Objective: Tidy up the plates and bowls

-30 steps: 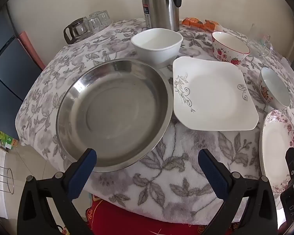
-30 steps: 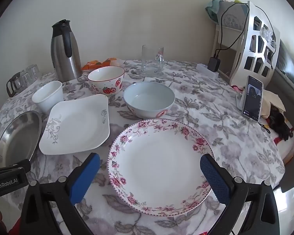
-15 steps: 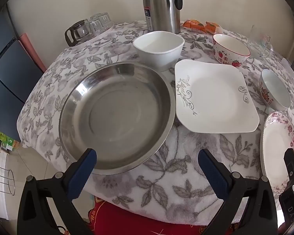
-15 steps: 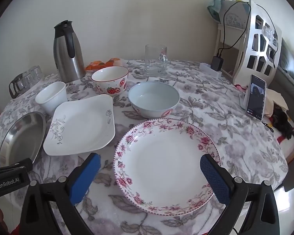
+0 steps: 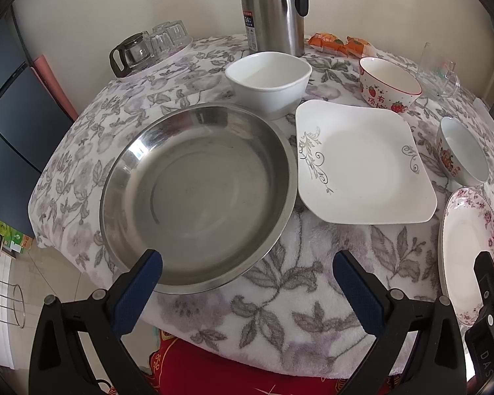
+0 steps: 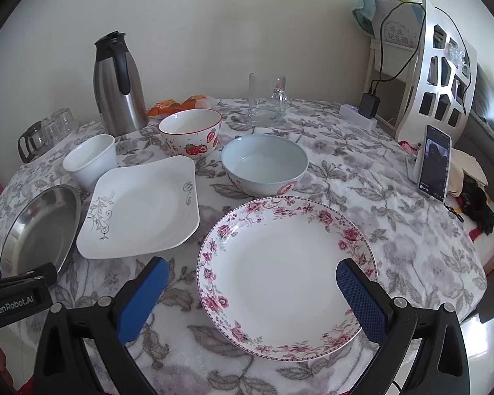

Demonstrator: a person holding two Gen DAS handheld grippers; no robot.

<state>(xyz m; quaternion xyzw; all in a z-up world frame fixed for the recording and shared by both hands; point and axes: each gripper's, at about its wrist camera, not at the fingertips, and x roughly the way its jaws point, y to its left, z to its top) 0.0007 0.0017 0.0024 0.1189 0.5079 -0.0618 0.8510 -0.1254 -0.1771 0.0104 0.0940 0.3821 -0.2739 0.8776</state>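
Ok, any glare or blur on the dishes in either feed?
Left wrist view: bright reflections streak the steel pan, everything sharp, fisheye bends the table edge. Right wrist view: soft even light, floral plate sharp, only a faint sheen near its rim.

Floral-clothed table (image 6: 362, 197) carries 3 plates, 3 bowls.

Left gripper (image 5: 247, 265) and right gripper (image 6: 248, 275): matte black angular frames with silver screw heads at the pivots, each carrying two fingers faced with textured blue pads (image 6: 141, 296). A white "GenRobot.AI" label marks the left gripper's black side, seen in the right wrist view
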